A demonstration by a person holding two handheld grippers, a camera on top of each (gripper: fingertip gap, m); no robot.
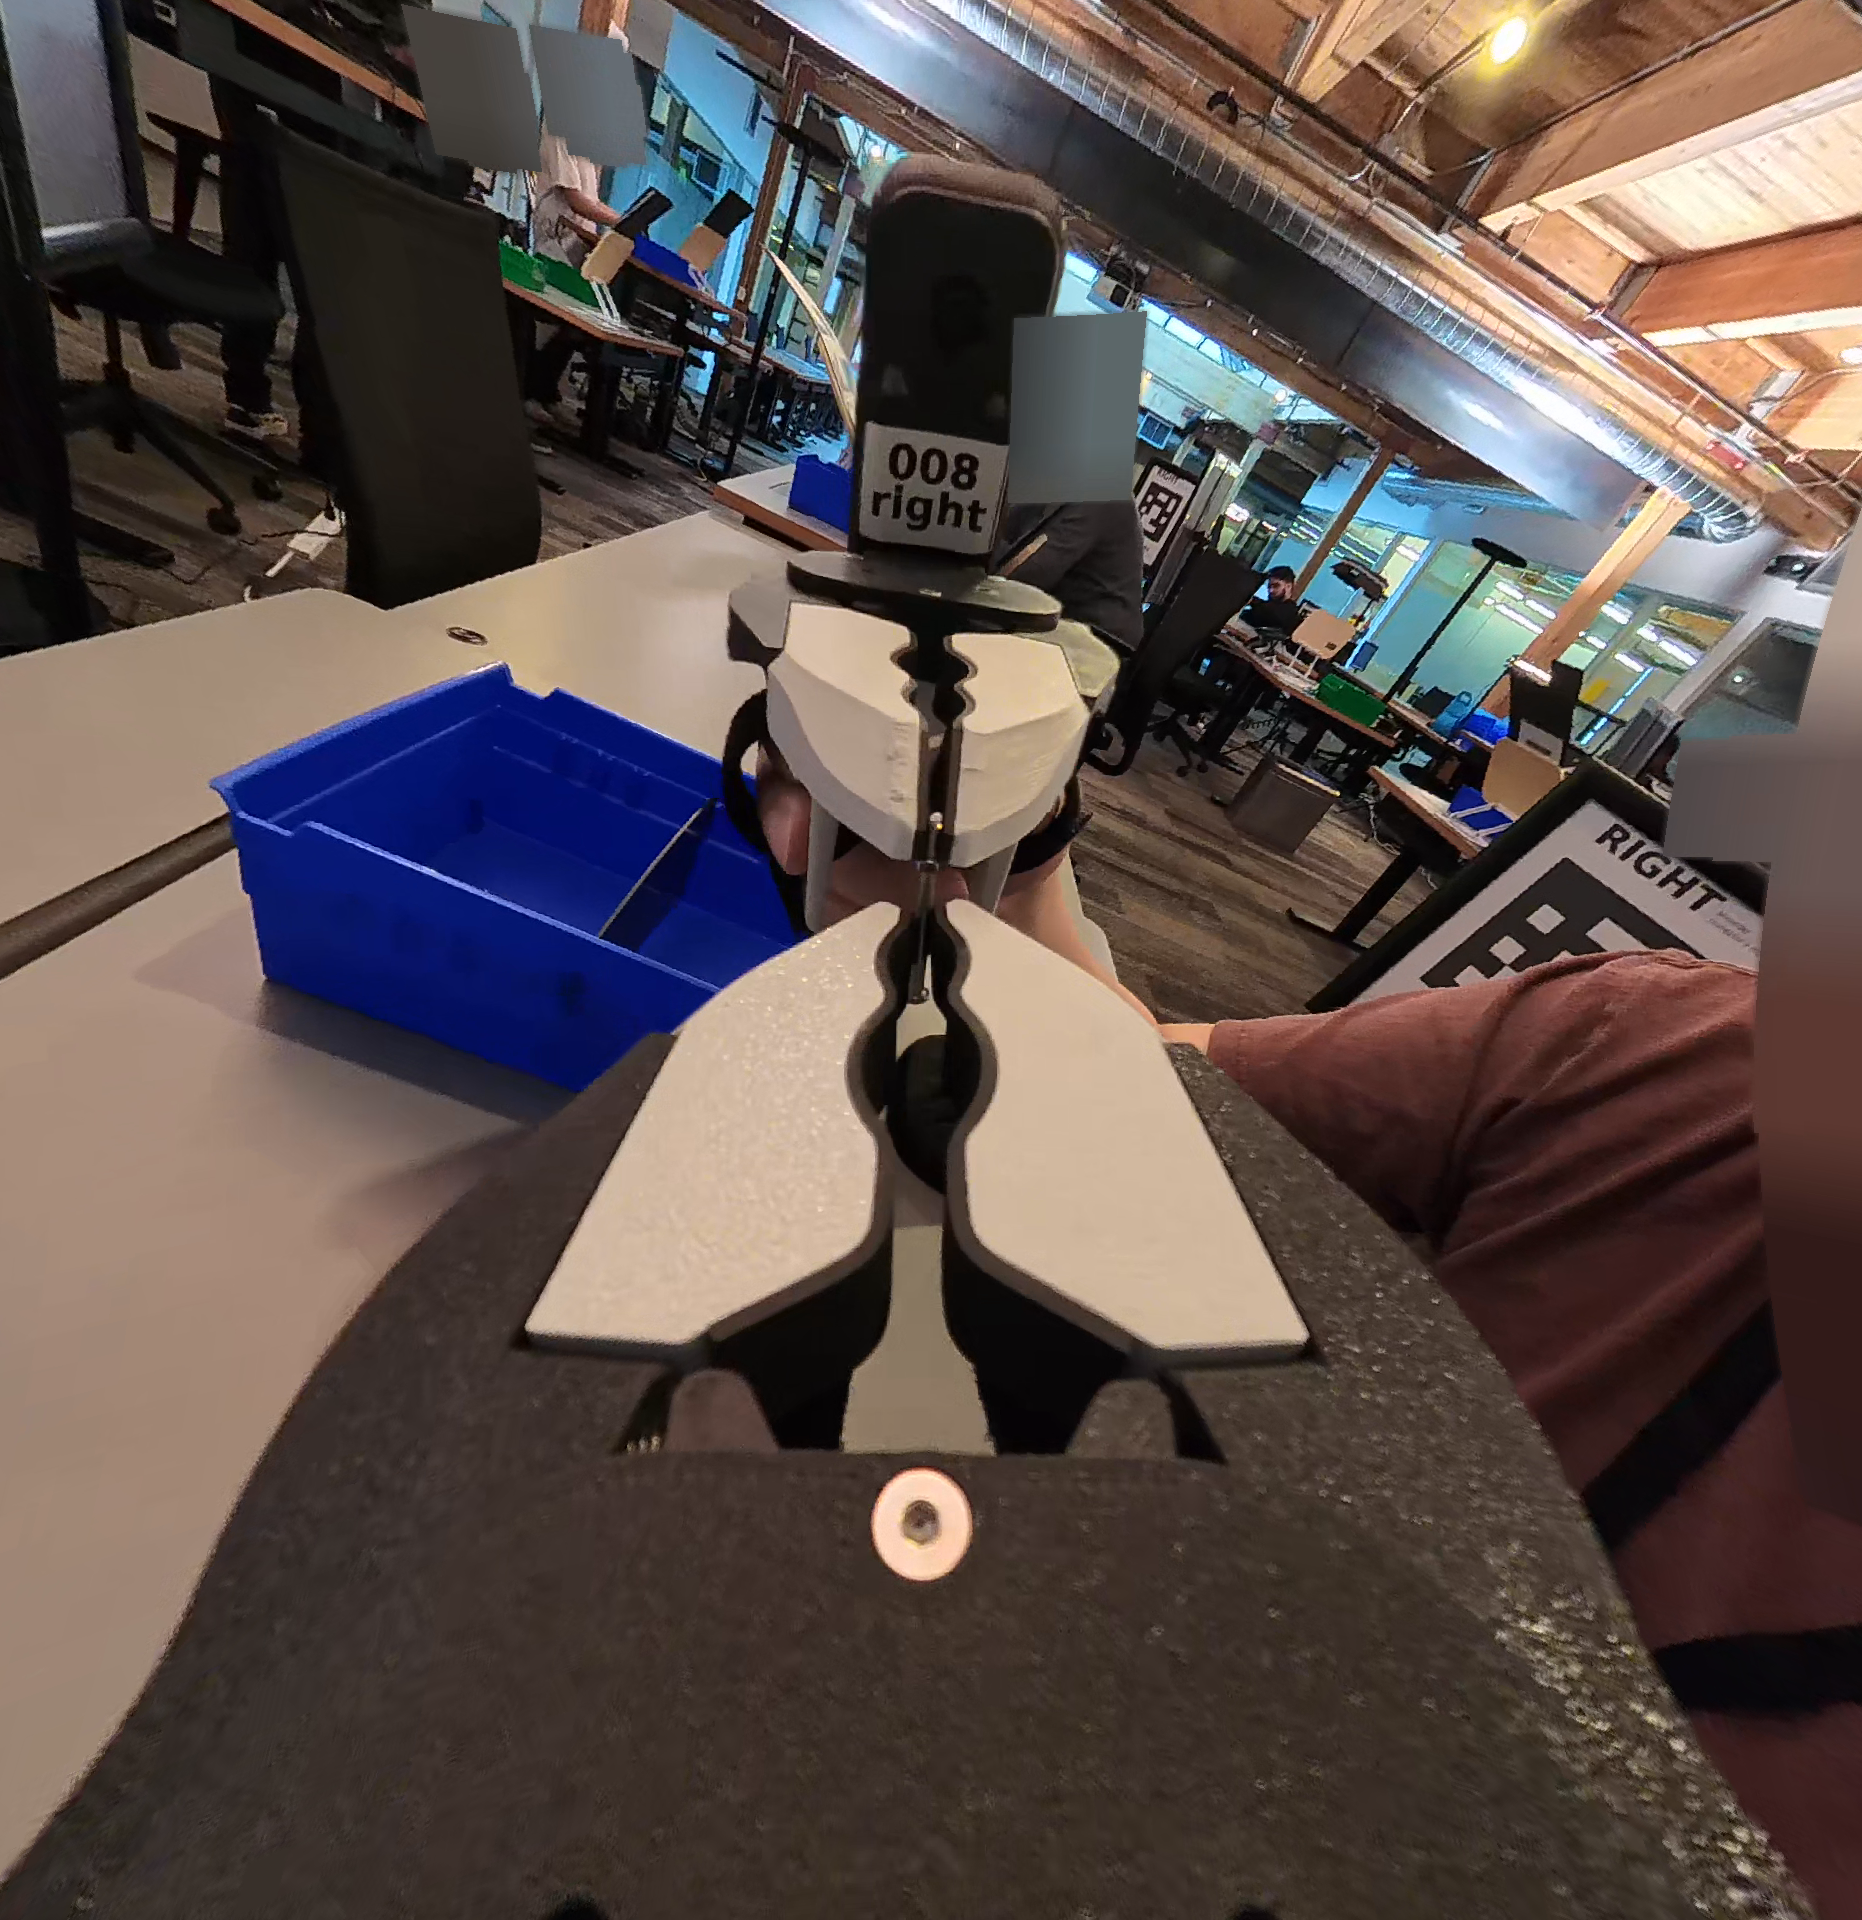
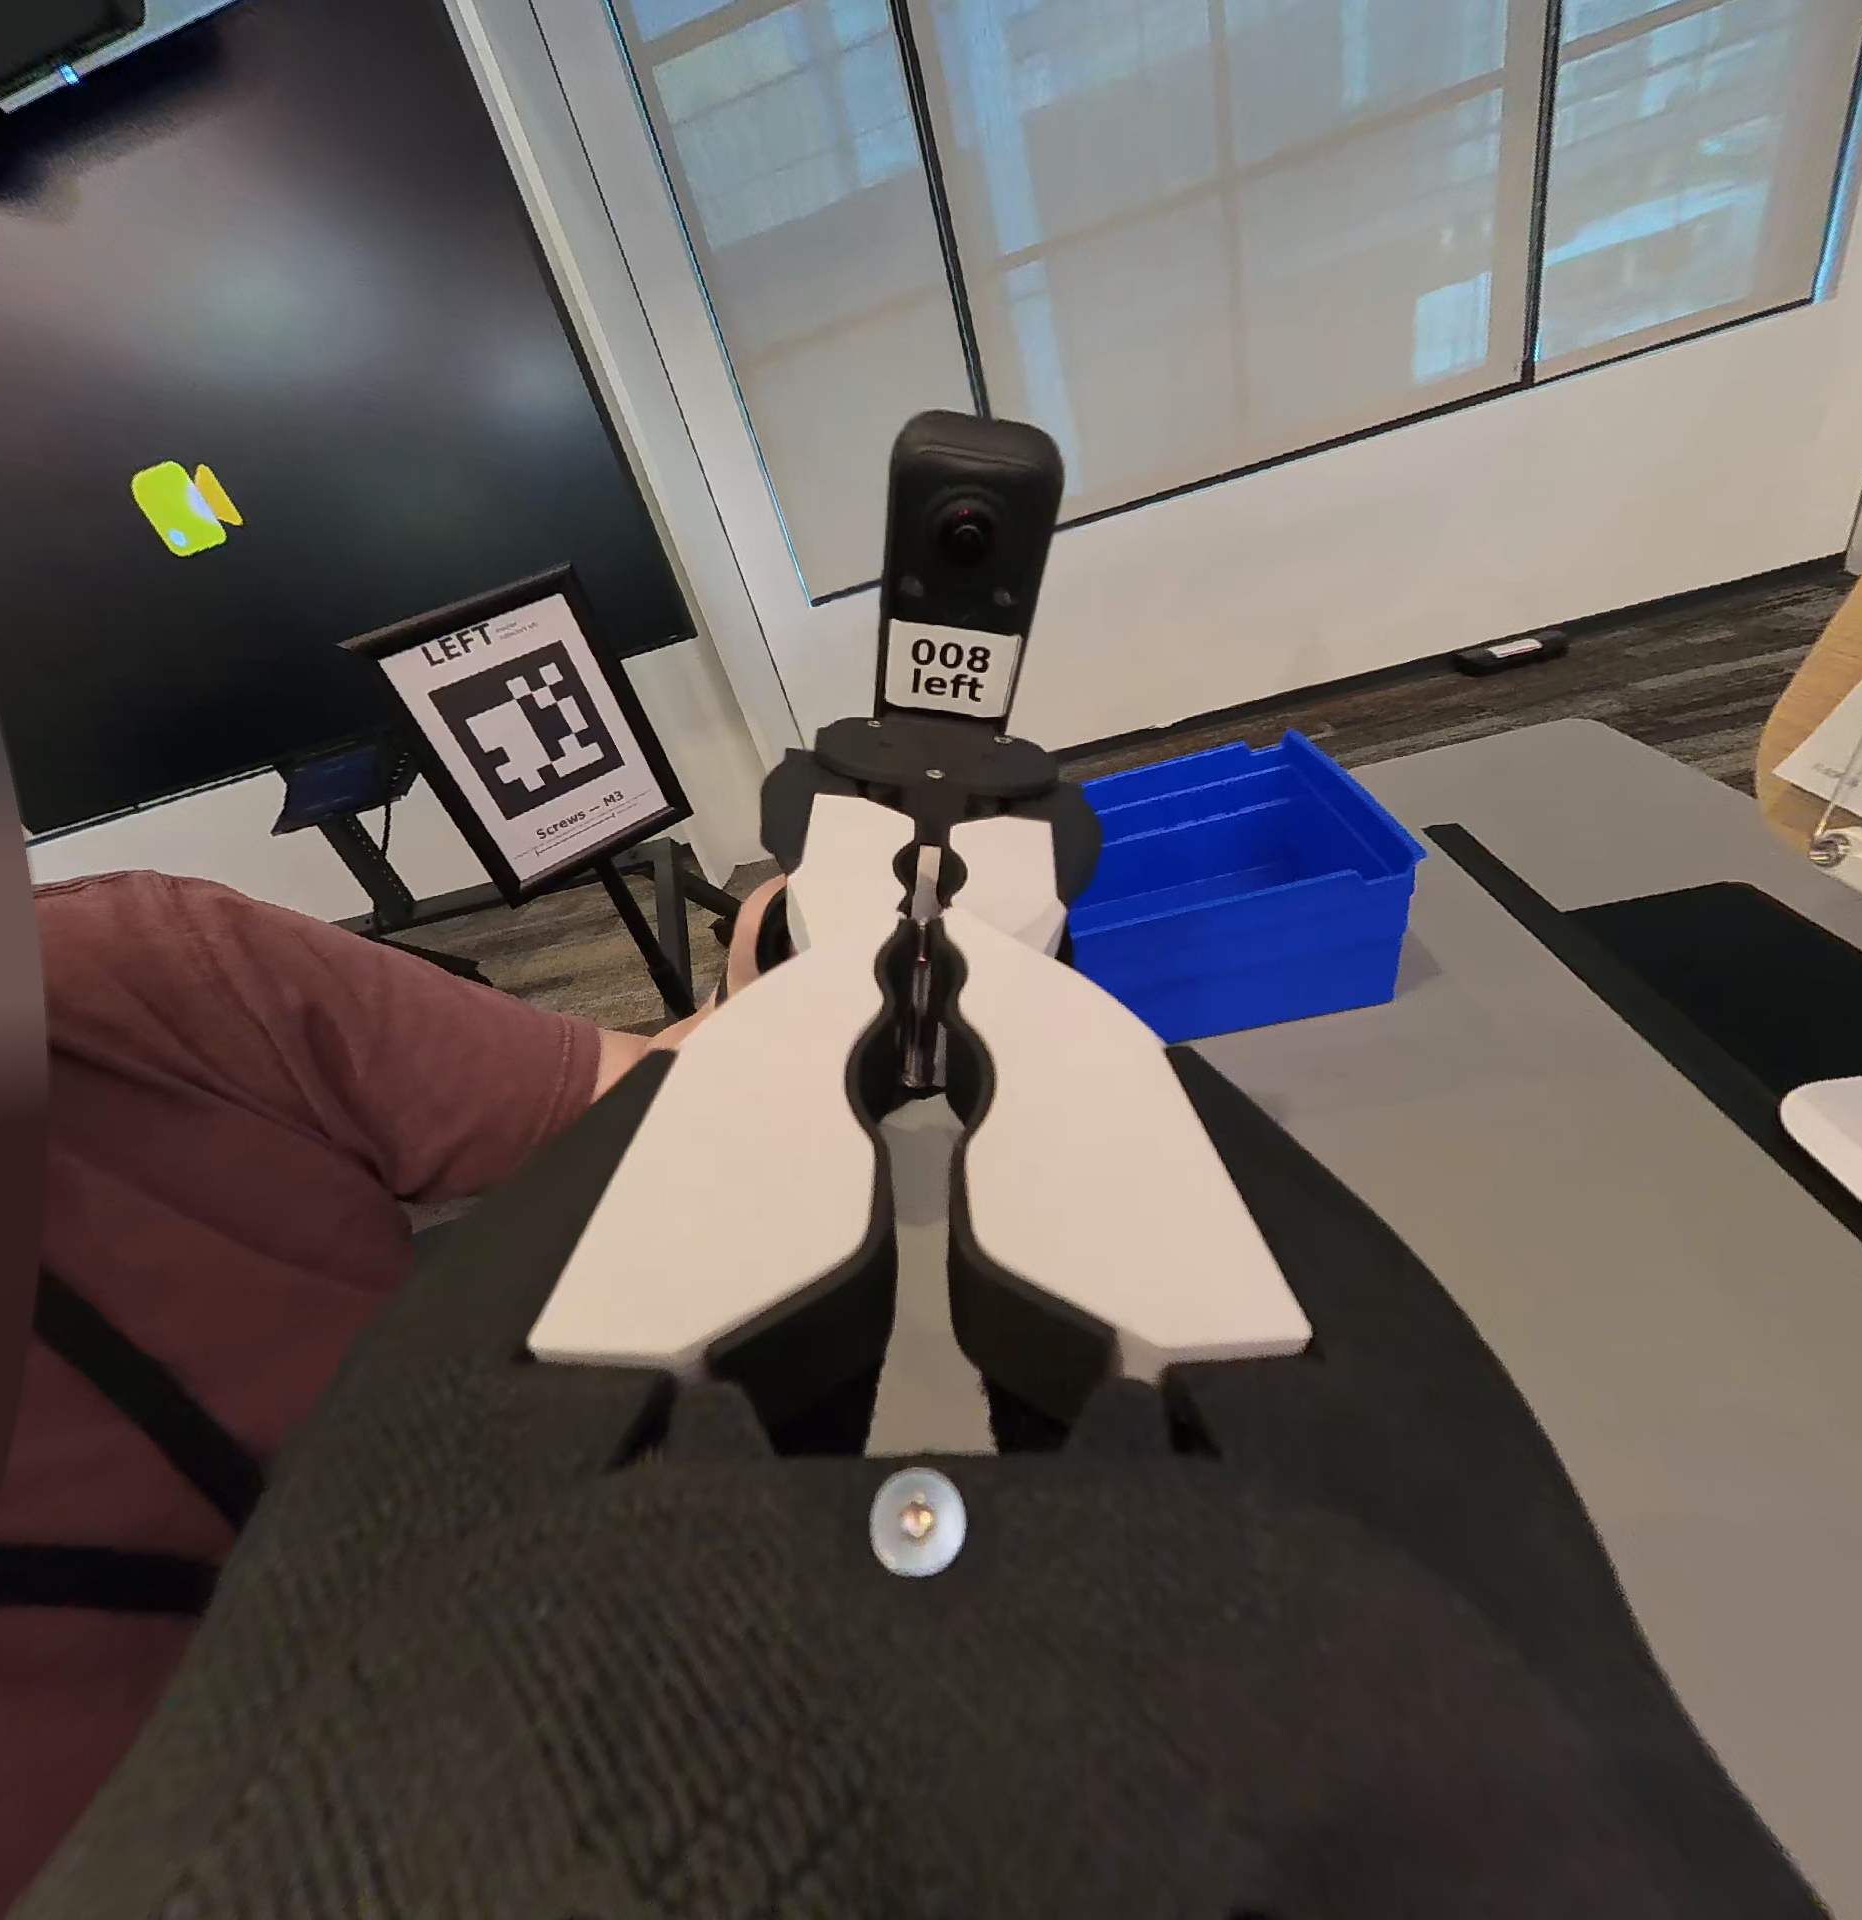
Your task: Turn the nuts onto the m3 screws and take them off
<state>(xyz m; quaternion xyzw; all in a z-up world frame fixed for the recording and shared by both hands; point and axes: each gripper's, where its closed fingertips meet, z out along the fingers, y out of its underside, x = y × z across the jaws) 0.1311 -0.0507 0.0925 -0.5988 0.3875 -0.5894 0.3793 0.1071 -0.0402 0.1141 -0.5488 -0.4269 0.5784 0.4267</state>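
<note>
Left wrist view: blue bin [image 1: 470, 883], divider [image 1: 652, 878] inside.

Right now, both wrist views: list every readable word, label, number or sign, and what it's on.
Writing is not copied here; its bearers:
White label, bold print: camera above right tongs.
White label, bold print: camera above left tongs.
Framed marker sign, right edge: heading; small print blurred.
Framed marker sign on stand: heading, caption.
Paper, far right: too small.
Blue bin: none.
</note>
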